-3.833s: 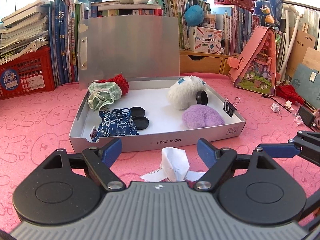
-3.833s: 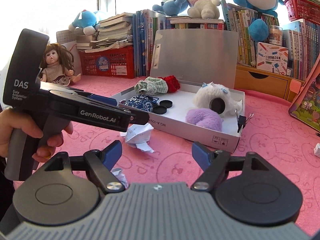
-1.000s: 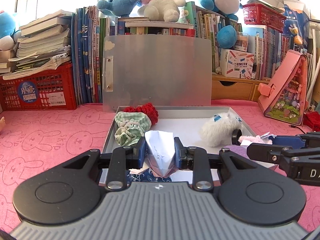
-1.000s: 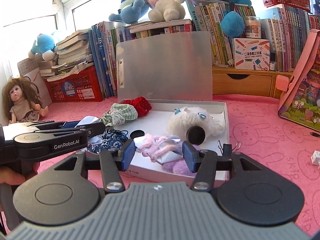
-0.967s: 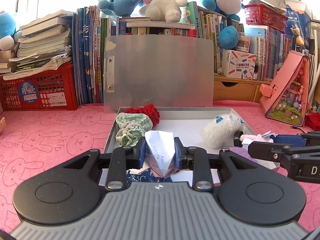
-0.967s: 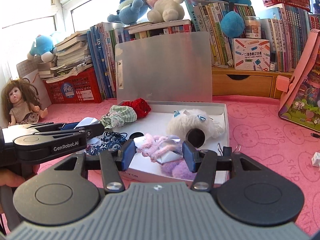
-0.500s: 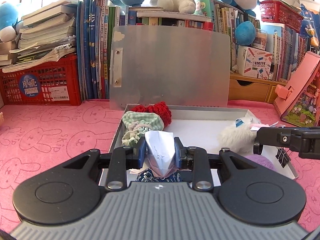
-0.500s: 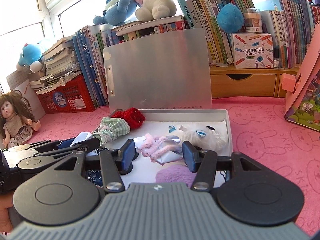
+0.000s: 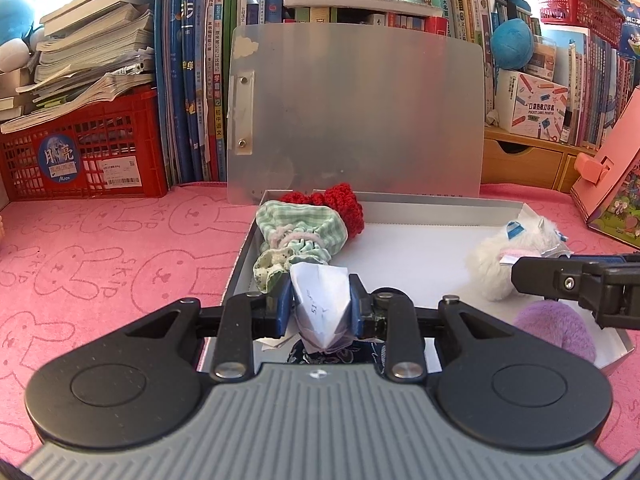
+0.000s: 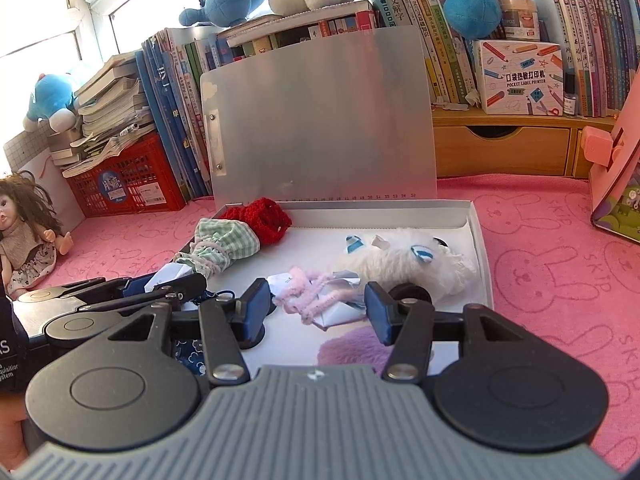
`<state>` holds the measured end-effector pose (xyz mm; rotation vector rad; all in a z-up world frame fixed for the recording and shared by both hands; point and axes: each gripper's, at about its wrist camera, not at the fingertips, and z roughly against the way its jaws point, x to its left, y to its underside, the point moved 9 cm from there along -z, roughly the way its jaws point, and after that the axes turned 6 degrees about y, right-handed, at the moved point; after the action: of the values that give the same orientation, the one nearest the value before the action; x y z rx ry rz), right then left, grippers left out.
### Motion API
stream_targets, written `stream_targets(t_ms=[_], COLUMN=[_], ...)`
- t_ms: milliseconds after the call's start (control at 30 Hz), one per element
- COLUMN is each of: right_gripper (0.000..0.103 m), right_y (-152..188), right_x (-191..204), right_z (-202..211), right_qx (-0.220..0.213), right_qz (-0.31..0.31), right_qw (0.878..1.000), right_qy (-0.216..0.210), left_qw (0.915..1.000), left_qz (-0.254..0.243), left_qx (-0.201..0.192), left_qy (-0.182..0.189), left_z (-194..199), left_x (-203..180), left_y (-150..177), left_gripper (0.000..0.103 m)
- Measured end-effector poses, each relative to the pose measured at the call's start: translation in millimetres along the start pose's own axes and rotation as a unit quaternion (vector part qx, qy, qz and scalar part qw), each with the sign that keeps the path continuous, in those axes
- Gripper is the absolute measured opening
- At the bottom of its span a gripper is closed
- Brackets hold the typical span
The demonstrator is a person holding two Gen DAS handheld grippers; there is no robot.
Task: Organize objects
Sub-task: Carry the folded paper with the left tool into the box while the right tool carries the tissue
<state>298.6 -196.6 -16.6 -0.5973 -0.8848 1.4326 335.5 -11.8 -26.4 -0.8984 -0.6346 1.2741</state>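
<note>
While both grippers hang over the near part of the open box, each carries a load. The left gripper is clamped narrow on a folded paper; the paper stands with its long axis running along the fingers, flat end pointing away toward the box's back wall, tapered end back toward the gripper body. It sits above the box's front left corner, just in front of the green cloth, with a blue patterned cloth showing beneath it.

The right gripper holds a wad of pink yarn and crumpled paper between part-closed fingers. The wad lies crosswise, its long axis spanning from pad to pad. It hangs above the box floor, just before the white plush and over the purple plush.

Both tools tilt downward and forward toward the box, side by side, the left one's tip visible at the left of the right camera's view. A red knit piece lies in the back left corner. The translucent lid stands upright behind.
</note>
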Motion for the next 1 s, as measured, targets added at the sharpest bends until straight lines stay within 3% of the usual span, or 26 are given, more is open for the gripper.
stream_targets(t_ms=[1000], right_gripper=[0.058], right_y=[13.6], right_x=[-2.2], right_z=[-41.0], right_qx=[0.029], right_qz=[-0.016], right_qw=[0.999], right_qy=[0.012], left_qw=[0.9998], left_qz=[0.016], left_qx=[0.014], left_qy=[-0.007], left_z=[-35.3], left_x=[16.1], left_y=[6.7], left_gripper=[0.034])
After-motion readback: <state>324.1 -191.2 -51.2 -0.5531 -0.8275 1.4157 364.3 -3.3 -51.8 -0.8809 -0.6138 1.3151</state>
